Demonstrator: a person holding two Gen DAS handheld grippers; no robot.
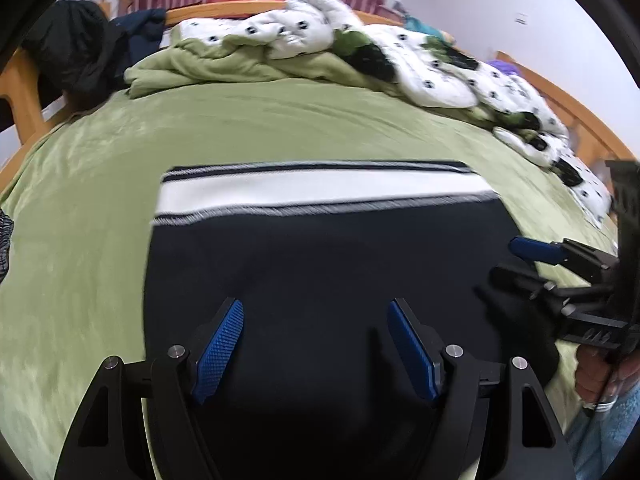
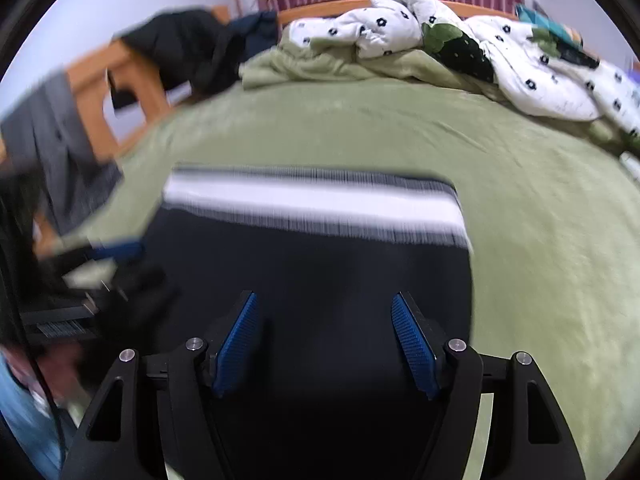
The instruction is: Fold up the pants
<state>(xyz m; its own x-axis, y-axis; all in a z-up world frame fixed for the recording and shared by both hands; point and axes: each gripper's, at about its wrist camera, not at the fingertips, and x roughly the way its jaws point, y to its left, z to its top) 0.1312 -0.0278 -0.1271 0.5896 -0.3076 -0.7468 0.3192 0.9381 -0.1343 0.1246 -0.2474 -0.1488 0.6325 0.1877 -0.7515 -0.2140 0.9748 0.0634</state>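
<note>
Dark folded pants with a white stripe (image 1: 320,264) lie flat on the green bed blanket (image 1: 100,184), a crumpled white quilt (image 1: 420,68) behind. Left gripper (image 1: 314,348) and right gripper (image 2: 324,344) both hang wide open above the pants, holding nothing.

The green bedspread (image 1: 280,120) lies bare and open beyond the pants (image 1: 320,264) and to either side. A heaped white quilt (image 1: 400,48) blocks the far edge, and dark clothes (image 2: 188,48) hang over the wooden bed frame (image 2: 132,76).

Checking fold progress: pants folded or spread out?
Folded, apparently: the pants lie as one flat, compact dark rectangle on the bed, white band along the far edge, no separate legs visible.
</note>
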